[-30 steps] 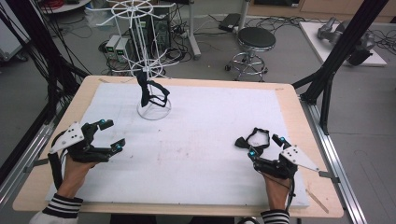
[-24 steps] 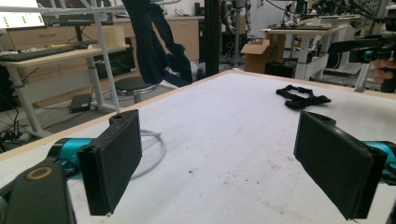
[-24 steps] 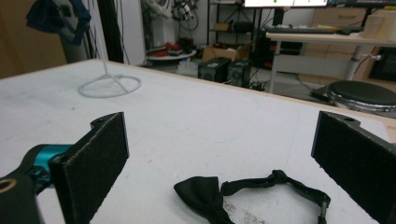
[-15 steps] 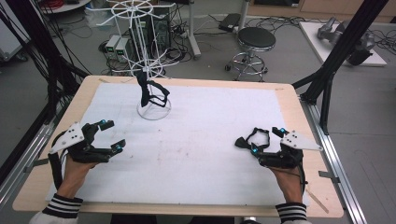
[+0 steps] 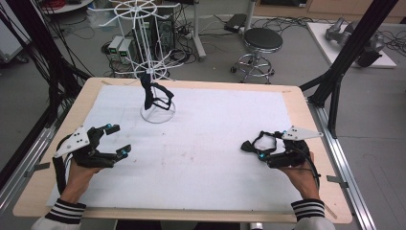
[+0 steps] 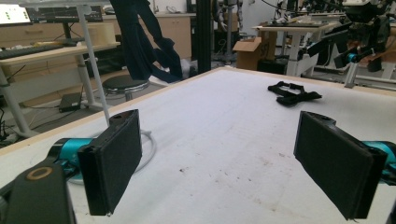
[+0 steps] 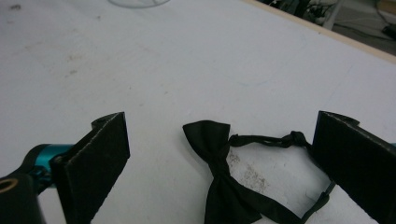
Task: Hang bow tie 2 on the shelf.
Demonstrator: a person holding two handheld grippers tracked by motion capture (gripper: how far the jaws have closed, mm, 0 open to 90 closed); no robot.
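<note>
From overhead on the person's side, we look forward and down across the whole table (image 5: pixel 206 143). The left gripper view sits low, facing across the tabletop; the right gripper view looks down, close. All three share the bow tie (image 5: pixel 261 143) (image 6: pixel 293 93) (image 7: pixel 224 172).
</note>
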